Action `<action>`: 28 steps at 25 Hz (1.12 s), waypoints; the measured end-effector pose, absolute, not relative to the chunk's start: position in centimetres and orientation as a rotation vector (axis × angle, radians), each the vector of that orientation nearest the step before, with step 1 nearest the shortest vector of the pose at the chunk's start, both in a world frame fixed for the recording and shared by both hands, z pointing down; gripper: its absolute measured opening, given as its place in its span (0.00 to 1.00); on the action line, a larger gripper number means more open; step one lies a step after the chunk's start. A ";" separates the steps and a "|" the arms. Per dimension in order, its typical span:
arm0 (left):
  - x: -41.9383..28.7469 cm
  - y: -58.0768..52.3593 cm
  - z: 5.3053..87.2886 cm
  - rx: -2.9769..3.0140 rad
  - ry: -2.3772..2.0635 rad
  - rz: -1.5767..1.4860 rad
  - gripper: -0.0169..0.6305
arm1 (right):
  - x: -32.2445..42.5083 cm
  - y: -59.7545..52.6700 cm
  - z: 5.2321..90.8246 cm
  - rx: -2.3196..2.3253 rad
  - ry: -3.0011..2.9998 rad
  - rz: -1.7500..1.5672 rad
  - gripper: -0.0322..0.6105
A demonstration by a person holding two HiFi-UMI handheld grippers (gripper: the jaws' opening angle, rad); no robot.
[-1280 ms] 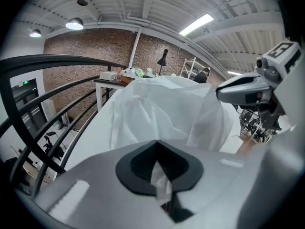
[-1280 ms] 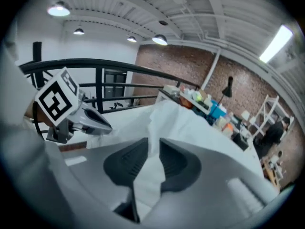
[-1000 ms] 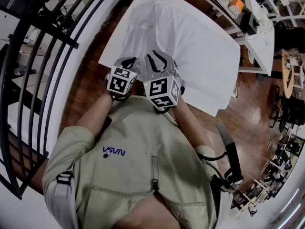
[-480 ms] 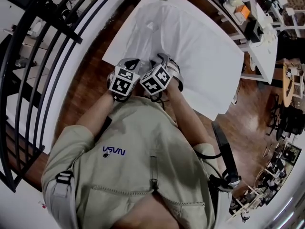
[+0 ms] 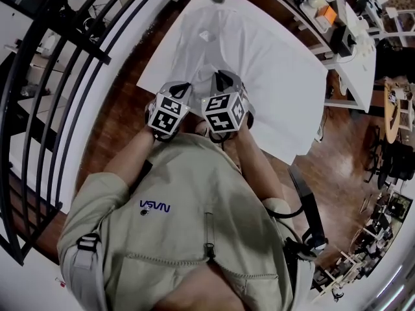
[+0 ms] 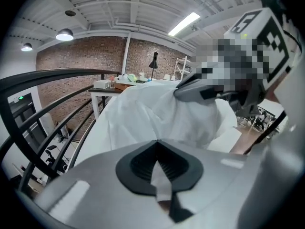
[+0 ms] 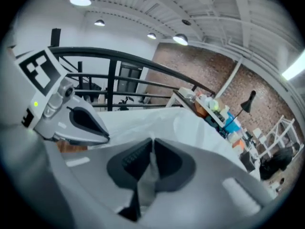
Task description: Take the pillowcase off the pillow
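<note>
Pinching white cloth at the near end of a white table, close beside each other. Clamped tight with the left gripper on a narrow strip of the pillowcase. Nipped likewise with the right gripper, jaws just now closing onto a fold of the same fabric, pads pressed against it. Spread down the length of the tabletop from the jaws toward the far end, thin, matte and creased, billowing in loose folds.

Hemmed on the left by a black railing of curved metal bars, above a dark, glossy wood floor. Crowded on the right by white desks littered with small boxes and gear. Backed, beyond the table, by a red brick wall under round ceiling lamps and a bright strip light.

Blocking the lower half of the head view: a beige zipped top, with both forearms reaching forward to the table edge. Topped with marker cubes, black squares on white, over smooth grey plastic shells set around ribbed black pads.
</note>
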State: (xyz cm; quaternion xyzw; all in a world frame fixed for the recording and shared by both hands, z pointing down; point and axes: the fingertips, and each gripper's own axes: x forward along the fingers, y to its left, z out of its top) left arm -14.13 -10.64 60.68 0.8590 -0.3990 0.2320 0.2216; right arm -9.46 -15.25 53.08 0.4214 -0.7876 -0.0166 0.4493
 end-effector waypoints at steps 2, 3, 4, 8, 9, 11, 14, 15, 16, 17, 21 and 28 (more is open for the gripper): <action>-13.9 -10.6 61.1 2.387 -1.107 0.653 0.04 | -8.7 -15.8 51.7 1.109 -1.976 -0.020 0.07; -13.8 -10.4 61.4 2.392 -1.108 0.676 0.04 | -8.2 -16.1 50.9 1.153 -1.989 -0.015 0.07; -13.9 -10.2 61.8 2.394 -1.108 0.706 0.04 | -7.7 -16.5 49.9 1.204 -2.006 -0.011 0.07; -14.2 -9.3 63.2 2.381 -1.094 0.699 0.04 | -6.3 -17.6 46.7 1.343 -2.113 0.073 0.07; -13.9 -9.4 63.3 2.379 -1.094 0.706 0.04 | -6.4 -17.6 46.5 1.341 -2.133 0.083 0.07; -13.4 -9.7 64.1 2.363 -1.085 0.743 0.04 | -7.0 -17.1 47.2 1.293 -2.163 0.088 0.07; -13.9 -10.0 65.3 2.316 -1.099 0.749 0.04 | -8.8 -15.8 49.6 1.136 -2.170 0.139 0.08; -14.5 -10.2 65.2 2.304 -1.123 0.729 0.04 | -9.2 -15.3 50.3 1.091 -2.165 0.154 0.10; -15.2 -10.3 64.8 2.292 -1.146 0.699 0.04 | -9.5 -14.9 51.0 1.061 -2.161 0.165 0.12; -16.1 -10.5 64.2 2.279 -1.164 0.661 0.04 | -9.7 -14.6 51.4 1.044 -2.159 0.173 0.13; -19.2 -11.7 61.0 2.268 -1.243 0.451 0.04 | -10.2 -14.0 52.2 1.026 -2.169 0.172 0.19; -18.4 -12.3 55.6 2.397 -1.014 0.294 0.15 | -9.8 -13.1 50.5 1.129 -2.204 0.187 0.23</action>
